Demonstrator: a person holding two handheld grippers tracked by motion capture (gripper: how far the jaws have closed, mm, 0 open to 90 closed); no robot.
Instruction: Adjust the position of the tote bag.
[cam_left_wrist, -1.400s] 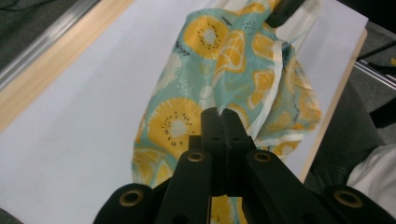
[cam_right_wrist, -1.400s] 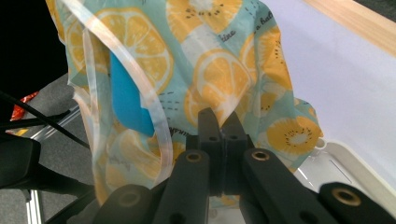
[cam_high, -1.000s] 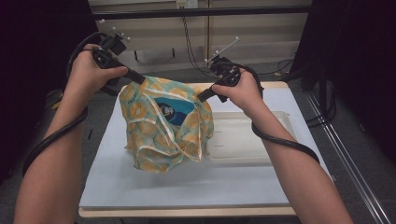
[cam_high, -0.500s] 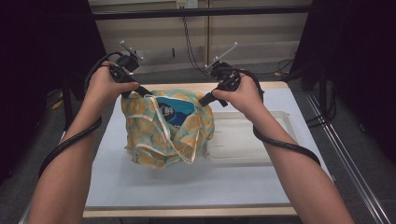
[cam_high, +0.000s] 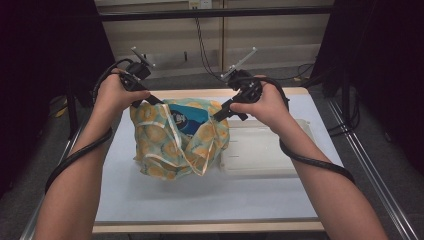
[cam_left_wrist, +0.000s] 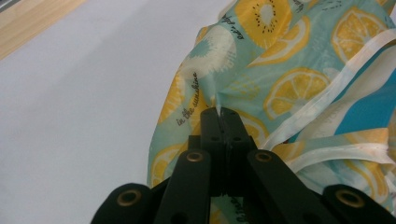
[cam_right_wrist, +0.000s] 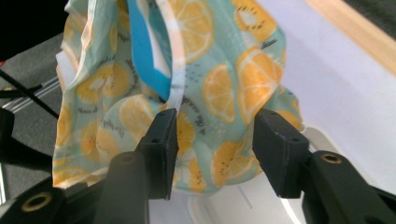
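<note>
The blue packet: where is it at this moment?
In the high view, the blue packet sits inside the open fruit-print bag at the table's middle, left of the white tray.

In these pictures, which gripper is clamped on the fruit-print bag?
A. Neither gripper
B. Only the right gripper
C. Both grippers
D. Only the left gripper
D. The left gripper has its jaws closed together on a pinch of the fruit-print bag, while the right gripper has just been opening, its jaws standing apart with the cloth loose between them.
</note>
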